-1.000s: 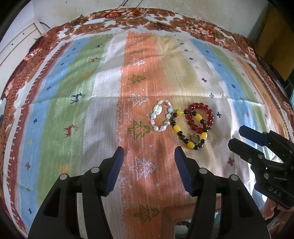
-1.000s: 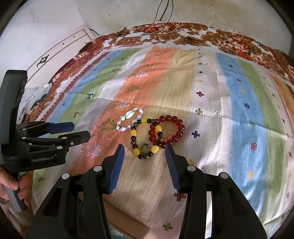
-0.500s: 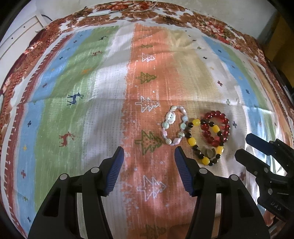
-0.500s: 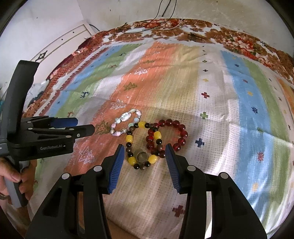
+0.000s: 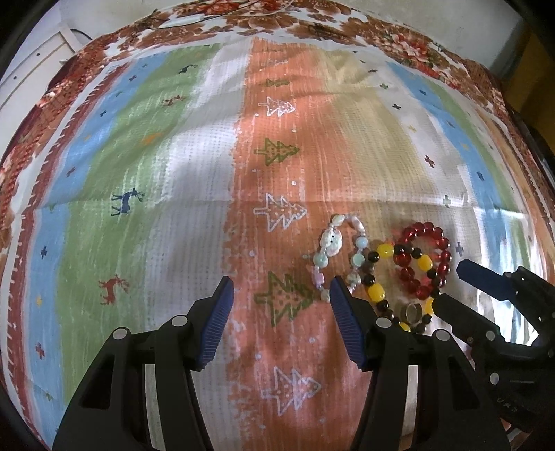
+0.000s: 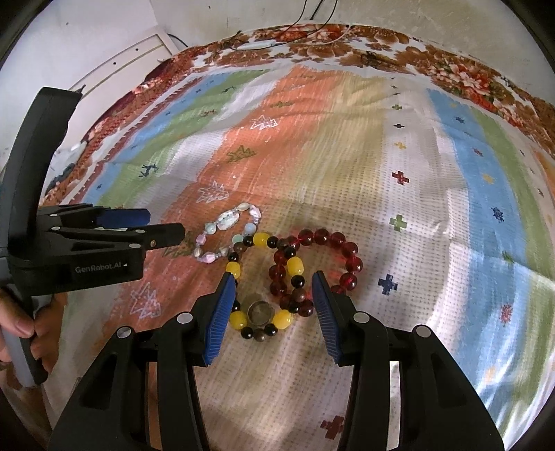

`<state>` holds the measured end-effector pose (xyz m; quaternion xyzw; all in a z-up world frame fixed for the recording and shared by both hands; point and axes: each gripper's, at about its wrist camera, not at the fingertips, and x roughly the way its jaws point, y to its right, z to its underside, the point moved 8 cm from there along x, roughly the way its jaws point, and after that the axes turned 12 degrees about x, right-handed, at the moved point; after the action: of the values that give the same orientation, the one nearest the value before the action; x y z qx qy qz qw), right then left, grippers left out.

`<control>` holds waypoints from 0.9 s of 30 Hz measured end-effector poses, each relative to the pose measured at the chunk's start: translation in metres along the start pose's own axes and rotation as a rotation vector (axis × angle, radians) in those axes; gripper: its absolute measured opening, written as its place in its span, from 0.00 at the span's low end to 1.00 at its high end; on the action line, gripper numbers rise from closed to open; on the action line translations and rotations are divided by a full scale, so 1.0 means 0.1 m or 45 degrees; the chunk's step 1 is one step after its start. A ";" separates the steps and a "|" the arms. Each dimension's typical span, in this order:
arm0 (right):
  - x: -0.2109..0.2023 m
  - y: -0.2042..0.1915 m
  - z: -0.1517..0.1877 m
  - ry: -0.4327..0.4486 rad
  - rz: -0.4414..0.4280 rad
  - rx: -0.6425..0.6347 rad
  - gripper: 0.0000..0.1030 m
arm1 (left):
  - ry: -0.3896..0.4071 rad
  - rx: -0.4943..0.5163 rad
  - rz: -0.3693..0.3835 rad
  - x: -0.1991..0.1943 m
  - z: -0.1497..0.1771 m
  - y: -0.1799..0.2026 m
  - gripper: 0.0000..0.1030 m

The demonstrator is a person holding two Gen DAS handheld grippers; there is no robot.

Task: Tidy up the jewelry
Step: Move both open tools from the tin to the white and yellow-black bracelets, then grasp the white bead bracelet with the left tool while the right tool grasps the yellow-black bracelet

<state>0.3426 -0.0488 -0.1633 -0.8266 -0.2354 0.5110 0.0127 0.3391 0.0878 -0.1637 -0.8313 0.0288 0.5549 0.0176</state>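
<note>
Three bead bracelets lie touching on the striped cloth: a pastel one, a yellow-and-dark one with a round clear bead, and a red one. My left gripper is open over bare cloth, its right finger hiding the pastel bracelet's near edge. In the right wrist view, my right gripper hovers open where the yellow-and-dark bracelet and the red bracelet overlap. The pastel bracelet lies just beyond. Neither gripper holds anything.
A floral border runs along the cloth's far edge, with thin cables lying on it. A white panel stands at the back left. A person's hand grips the left gripper's handle. Bare cloth stretches left and right of the bracelets.
Both grippers have come forward and down toward the bracelets, which now sit closer to the fingertips. The jaw openings look the same and the bracelets have not moved.
</note>
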 end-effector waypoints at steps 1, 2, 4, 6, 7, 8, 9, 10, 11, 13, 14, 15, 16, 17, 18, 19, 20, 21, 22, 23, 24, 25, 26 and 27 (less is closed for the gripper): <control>0.01 0.00 -0.01 -0.001 0.000 -0.002 0.45 | -0.003 0.004 -0.003 0.02 -0.01 0.00 0.56; 0.02 0.00 -0.01 -0.002 0.001 -0.004 0.45 | -0.005 0.007 -0.008 0.04 -0.02 -0.01 0.56; 0.05 0.01 -0.02 -0.010 0.005 -0.006 0.45 | -0.009 0.009 -0.015 0.08 -0.03 -0.02 0.56; 0.09 0.03 -0.03 -0.015 0.011 -0.006 0.45 | -0.016 0.009 -0.023 0.12 -0.04 -0.03 0.56; 0.09 0.03 -0.03 -0.016 0.011 -0.006 0.45 | -0.016 0.009 -0.026 0.14 -0.05 -0.04 0.56; 0.11 0.03 -0.04 -0.019 0.011 -0.007 0.45 | -0.017 0.009 -0.028 0.15 -0.06 -0.05 0.56; 0.12 0.03 -0.04 -0.021 0.013 -0.009 0.45 | -0.018 0.008 -0.027 0.16 -0.07 -0.05 0.56; 0.13 0.03 -0.05 -0.023 0.014 -0.011 0.45 | -0.017 0.007 -0.023 0.18 -0.09 -0.06 0.56; 0.14 0.04 -0.05 -0.024 0.014 -0.012 0.45 | -0.015 0.008 -0.017 0.19 -0.10 -0.05 0.56; 0.15 0.03 -0.06 -0.024 0.010 -0.011 0.45 | -0.014 0.015 -0.016 0.21 -0.11 -0.04 0.56; 0.15 0.03 -0.06 -0.024 0.005 -0.013 0.44 | -0.013 0.022 -0.017 0.22 -0.12 -0.03 0.56; 0.16 0.02 -0.06 -0.023 -0.002 -0.021 0.44 | -0.013 0.026 -0.017 0.24 -0.13 -0.03 0.56; 0.16 0.02 -0.05 -0.023 0.000 -0.025 0.43 | -0.014 0.033 -0.017 0.26 -0.13 -0.01 0.56; 0.18 0.02 -0.04 -0.029 0.003 -0.029 0.38 | -0.014 0.038 -0.016 0.27 -0.14 -0.01 0.56; 0.20 0.02 -0.03 -0.041 0.004 -0.030 0.34 | -0.011 0.042 -0.014 0.27 -0.15 0.00 0.56; 0.21 0.03 -0.03 -0.046 0.006 -0.030 0.33 | -0.009 0.047 -0.011 0.28 -0.15 0.01 0.56; 0.22 0.03 -0.03 -0.048 0.010 -0.030 0.31 | -0.008 0.051 -0.007 0.28 -0.16 0.02 0.56; 0.23 0.04 -0.03 -0.048 0.014 -0.031 0.27 | -0.006 0.054 -0.002 0.29 -0.17 0.03 0.54; 0.23 0.05 -0.02 -0.050 0.017 -0.031 0.24 | -0.005 0.059 0.002 0.29 -0.17 0.04 0.53; 0.24 0.05 -0.02 -0.052 0.021 -0.032 0.18 | -0.005 0.065 0.010 0.30 -0.16 0.05 0.50; 0.24 0.06 -0.02 -0.055 0.027 -0.032 0.15 | -0.006 0.070 0.017 0.30 -0.16 0.06 0.47; 0.25 0.06 -0.01 -0.057 0.028 -0.032 0.15 | -0.007 0.076 0.023 0.31 -0.16 0.08 0.45; 0.25 0.07 -0.01 -0.058 0.030 -0.033 0.14 | -0.018 0.084 0.017 0.32 -0.15 0.09 0.34; 0.25 0.07 0.00 -0.059 0.032 -0.036 0.13 | -0.028 0.097 -0.011 0.33 -0.14 0.08 0.28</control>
<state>0.3548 -0.0444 -0.1860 -0.8176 -0.2325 0.5266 -0.0108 0.3637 0.0781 -0.1892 -0.8239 0.0462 0.5625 0.0519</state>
